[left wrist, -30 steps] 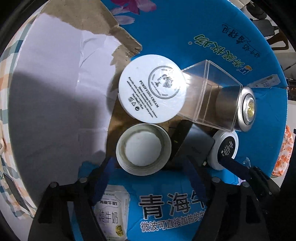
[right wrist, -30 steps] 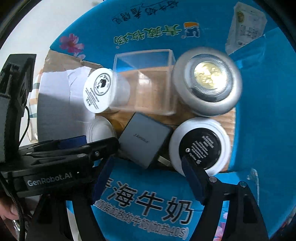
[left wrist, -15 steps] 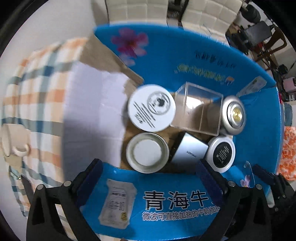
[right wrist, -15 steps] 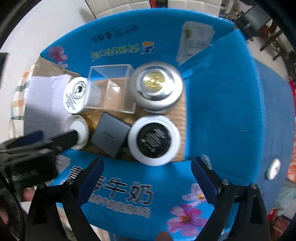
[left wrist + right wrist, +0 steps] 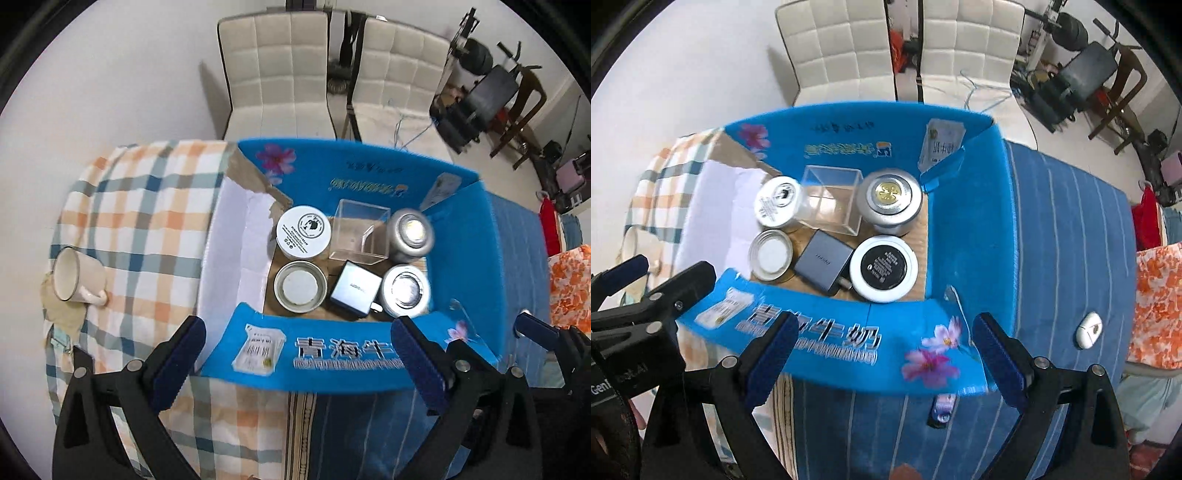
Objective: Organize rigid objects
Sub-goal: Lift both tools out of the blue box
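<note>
A: In the left wrist view, where do things stand?

B: The left gripper fills the bottom of the frame, its jaws wide apart with nothing between them. At centre sits the blue carton, and on its floor six items lie packed close: a white cream jar, a clear plastic box, a silver tin, an open-topped tin, a grey square case and a black-lidded jar. A white mug lies on the checked cloth at the left edge.

A: And the right wrist view?

B: The right gripper is at the bottom, jaws likewise spread and empty. The same carton sits in the upper middle. At the right, on the blue striped cloth, lies a small white case; a small dark object lies near the bottom centre, too blurred to name.

A: Which step is this?

B: A placing looks finished, I'd judge. Next comes picking a loose item, perhaps that white case, with the right gripper lowering over it.
</note>
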The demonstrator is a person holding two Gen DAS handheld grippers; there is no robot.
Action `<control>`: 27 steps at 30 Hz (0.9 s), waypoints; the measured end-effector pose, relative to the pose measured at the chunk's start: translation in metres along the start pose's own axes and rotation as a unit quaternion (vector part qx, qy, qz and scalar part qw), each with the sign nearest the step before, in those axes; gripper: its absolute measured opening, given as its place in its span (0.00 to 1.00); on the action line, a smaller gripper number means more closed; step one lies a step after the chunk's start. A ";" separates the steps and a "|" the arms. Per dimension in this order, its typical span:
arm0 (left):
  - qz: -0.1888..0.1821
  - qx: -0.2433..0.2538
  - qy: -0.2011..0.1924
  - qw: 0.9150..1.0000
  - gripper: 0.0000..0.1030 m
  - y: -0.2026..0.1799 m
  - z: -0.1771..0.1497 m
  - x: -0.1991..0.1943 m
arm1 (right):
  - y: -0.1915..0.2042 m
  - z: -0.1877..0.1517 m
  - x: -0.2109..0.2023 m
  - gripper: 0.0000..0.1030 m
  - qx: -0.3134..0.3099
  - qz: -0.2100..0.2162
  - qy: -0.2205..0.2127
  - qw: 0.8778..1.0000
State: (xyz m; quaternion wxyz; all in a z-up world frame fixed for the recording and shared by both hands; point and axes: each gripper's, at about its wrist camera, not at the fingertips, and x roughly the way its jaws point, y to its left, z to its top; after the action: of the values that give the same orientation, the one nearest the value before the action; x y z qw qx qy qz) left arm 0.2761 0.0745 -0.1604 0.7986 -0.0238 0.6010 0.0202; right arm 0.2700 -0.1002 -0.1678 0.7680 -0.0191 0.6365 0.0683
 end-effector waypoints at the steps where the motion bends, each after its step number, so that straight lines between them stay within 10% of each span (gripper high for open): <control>1: 0.000 -0.001 -0.007 1.000 1.00 -0.001 -0.004 -0.009 | 0.001 -0.004 -0.008 0.94 -0.001 0.000 -0.007 1.000; 27: -0.011 0.026 -0.118 0.993 1.00 -0.058 -0.040 -0.130 | -0.071 -0.069 -0.154 0.94 0.050 0.056 -0.111 0.991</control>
State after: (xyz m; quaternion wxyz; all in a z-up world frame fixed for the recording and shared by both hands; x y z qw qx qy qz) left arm 0.2053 0.0135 -0.0457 0.8644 -0.0069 0.5027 -0.0011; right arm 0.1838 -0.1907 -0.0344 0.8287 0.0625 0.5503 0.0807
